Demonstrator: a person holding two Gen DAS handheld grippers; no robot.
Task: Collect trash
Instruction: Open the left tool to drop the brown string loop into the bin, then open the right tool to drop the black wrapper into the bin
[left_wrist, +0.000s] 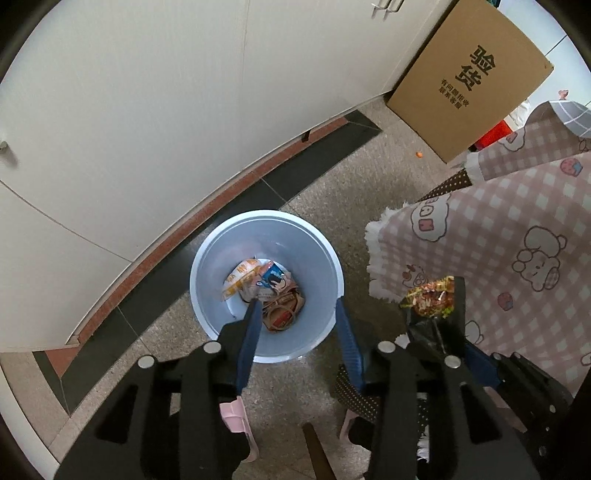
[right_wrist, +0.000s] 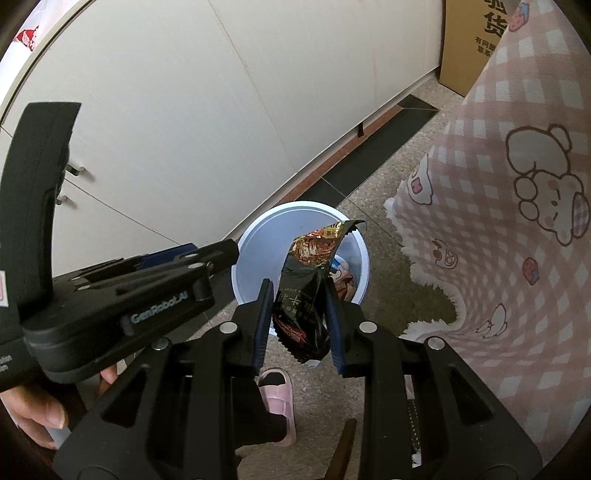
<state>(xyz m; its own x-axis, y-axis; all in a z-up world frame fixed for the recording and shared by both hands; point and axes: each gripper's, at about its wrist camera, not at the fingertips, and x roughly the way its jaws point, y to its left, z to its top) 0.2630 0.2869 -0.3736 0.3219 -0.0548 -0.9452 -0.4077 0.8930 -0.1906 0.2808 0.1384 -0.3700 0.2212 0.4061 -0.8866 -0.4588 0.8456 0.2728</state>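
A pale blue bin (left_wrist: 218, 254) stands on the floor with several crumpled snack wrappers (left_wrist: 266, 291) at its bottom. My left gripper (left_wrist: 297, 308) hangs straight above the bin's mouth, open, with nothing between its blue fingers. In the right wrist view the same bin (right_wrist: 258, 254) lies just beyond my right gripper (right_wrist: 297, 295), which is shut on a black snack wrapper (right_wrist: 306, 291) held upright over the near rim. The left wrist view shows that wrapper (left_wrist: 430, 299) to the right of the bin. The left gripper (right_wrist: 227, 253) reaches in from the left.
White cupboard doors (left_wrist: 147, 110) run behind the bin along a dark tile strip. A cardboard box (left_wrist: 469, 77) leans at the back right. A pink checked cloth (right_wrist: 517, 221) with a fringe hangs on the right. A pink slipper (right_wrist: 279, 395) and a person's hand (right_wrist: 33, 410) are below.
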